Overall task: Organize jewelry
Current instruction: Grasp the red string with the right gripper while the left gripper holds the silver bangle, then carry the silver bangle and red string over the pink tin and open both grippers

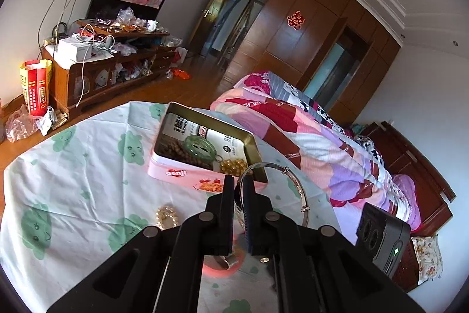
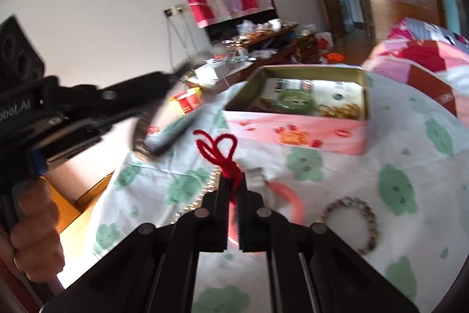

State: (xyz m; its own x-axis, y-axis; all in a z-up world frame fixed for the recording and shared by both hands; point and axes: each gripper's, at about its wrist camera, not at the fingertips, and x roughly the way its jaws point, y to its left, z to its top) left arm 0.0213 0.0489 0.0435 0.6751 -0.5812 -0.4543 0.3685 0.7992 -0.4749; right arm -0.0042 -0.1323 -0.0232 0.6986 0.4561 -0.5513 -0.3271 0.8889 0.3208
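A pink tin box (image 1: 176, 170) stands open on the cloth-covered table, holding a green bangle (image 1: 200, 147), brown beads (image 1: 178, 151) and gold beads (image 1: 233, 165). My left gripper (image 1: 239, 181) is shut on a silver bangle (image 1: 288, 175), held just in front of the box. In the right wrist view the box (image 2: 296, 134) is ahead. My right gripper (image 2: 233, 181) is shut on a red cord (image 2: 218, 147), lifted above the table. The left gripper (image 2: 176, 72) shows blurred at the left with the silver bangle (image 2: 140, 134).
A pearl bracelet (image 1: 167, 216) lies on the cloth (image 1: 73, 181) left of my left gripper. A grey bead bracelet (image 2: 356, 220) and a pink bangle (image 2: 288, 195) lie near my right gripper. A bed with a patchwork quilt (image 1: 307, 131) is at the right.
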